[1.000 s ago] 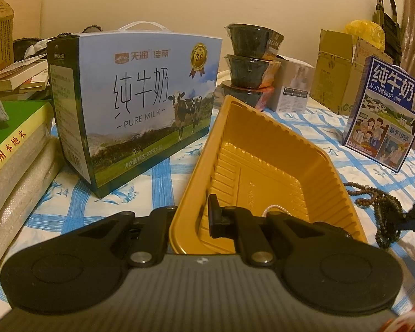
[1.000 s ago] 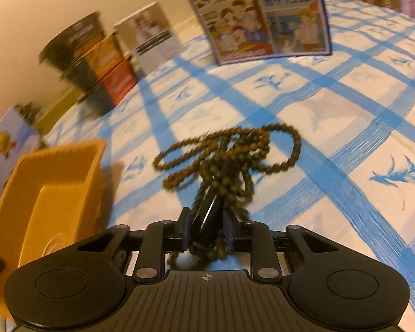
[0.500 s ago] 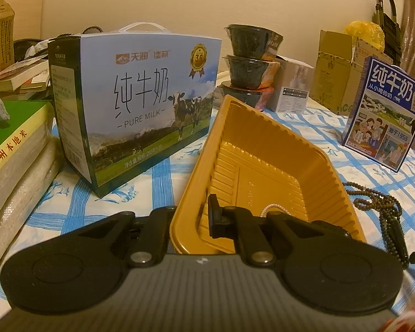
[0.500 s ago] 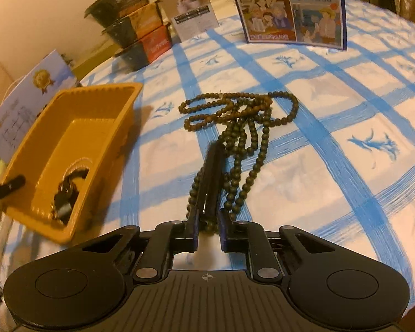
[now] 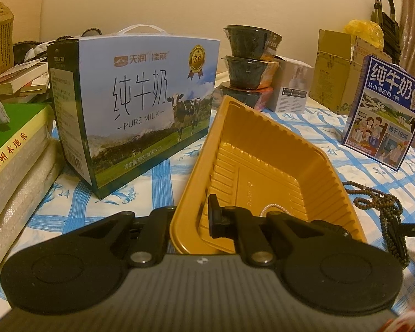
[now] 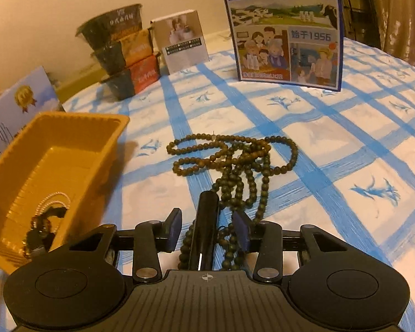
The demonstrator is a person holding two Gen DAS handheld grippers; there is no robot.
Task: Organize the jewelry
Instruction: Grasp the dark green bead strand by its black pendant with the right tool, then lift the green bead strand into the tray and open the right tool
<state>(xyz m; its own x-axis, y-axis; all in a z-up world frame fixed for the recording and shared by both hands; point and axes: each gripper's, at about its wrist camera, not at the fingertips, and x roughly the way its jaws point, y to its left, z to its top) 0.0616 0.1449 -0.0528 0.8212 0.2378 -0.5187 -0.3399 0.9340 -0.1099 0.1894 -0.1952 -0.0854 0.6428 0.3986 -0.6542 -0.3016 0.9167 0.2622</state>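
A table under a white cloth with blue checks [image 6: 304,116] fills both views, set against a plain cream wall, with cardboard boxes [image 5: 334,69] stacked at the far right corner.

On the cloth stand a big milk carton [image 5: 141,116], a smaller blue milk box [image 6: 285,27], three stacked dark bowls [image 5: 246,63] and a small white box [image 6: 179,41]. Books and a bagged pack of rice [image 5: 16,149] lie at the left edge.

The left gripper [image 5: 192,221] is pressed together on the near wall of the yellow tray [image 5: 262,144], one finger outside and one inside. In the tray lie a thin pale chain [image 6: 55,202] and some darker pieces that are hard to make out.

The dark bead necklace [image 6: 235,155] lies in loops on the cloth just right of the tray, apart from it. Its strands run down between the fingers of the right gripper [image 6: 207,228] alongside a black stick-like piece [image 6: 206,221]. The jaws are opening and the pads stand clear of the beads.

A second ago the right gripper was clamped tight on that bundle; since then it has drawn back and the view has levelled, while the left gripper and the tray have stayed put
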